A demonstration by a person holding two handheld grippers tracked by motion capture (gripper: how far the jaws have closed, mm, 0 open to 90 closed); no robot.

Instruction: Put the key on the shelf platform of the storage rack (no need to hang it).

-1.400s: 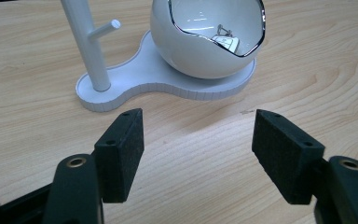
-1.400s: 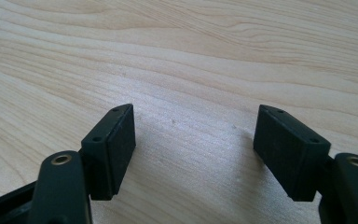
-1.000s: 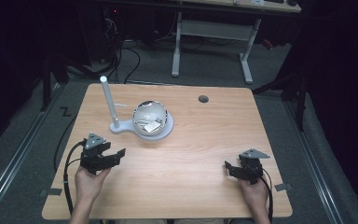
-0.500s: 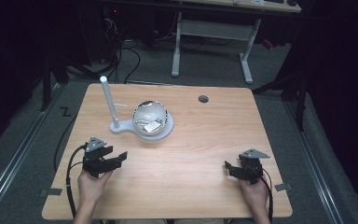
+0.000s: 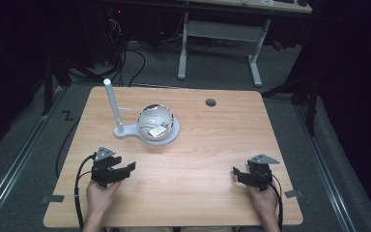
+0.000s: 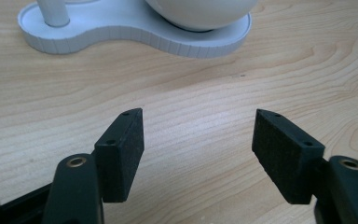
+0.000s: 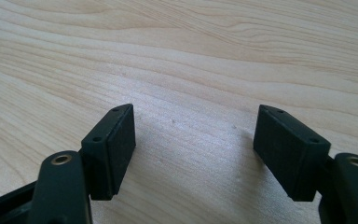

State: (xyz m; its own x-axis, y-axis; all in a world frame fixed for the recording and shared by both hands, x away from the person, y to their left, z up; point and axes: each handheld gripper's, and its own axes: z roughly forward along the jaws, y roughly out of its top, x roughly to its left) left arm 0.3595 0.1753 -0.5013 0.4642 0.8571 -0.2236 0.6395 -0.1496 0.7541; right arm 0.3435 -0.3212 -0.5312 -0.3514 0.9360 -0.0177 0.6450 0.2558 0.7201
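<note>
both tongs, left tongs (image 5: 125, 170) and right tongs (image 5: 238, 173), apart and empty, low on the surface (image 5: 212, 145). white stand with ball (image 5: 155, 122) upper centre-left. approach step; next probably reaching left tongs forward.

High view overhead facing forward, gripper views close above table (image 5: 198, 159), left perhaps sharing white stand (image 6: 135, 32)

Two grippers (image 5: 125, 169) (image 5: 236, 172) are seen on one table (image 5: 198, 145). One white stand (image 5: 147, 133) with one globe (image 5: 156, 121) is counted.
</note>
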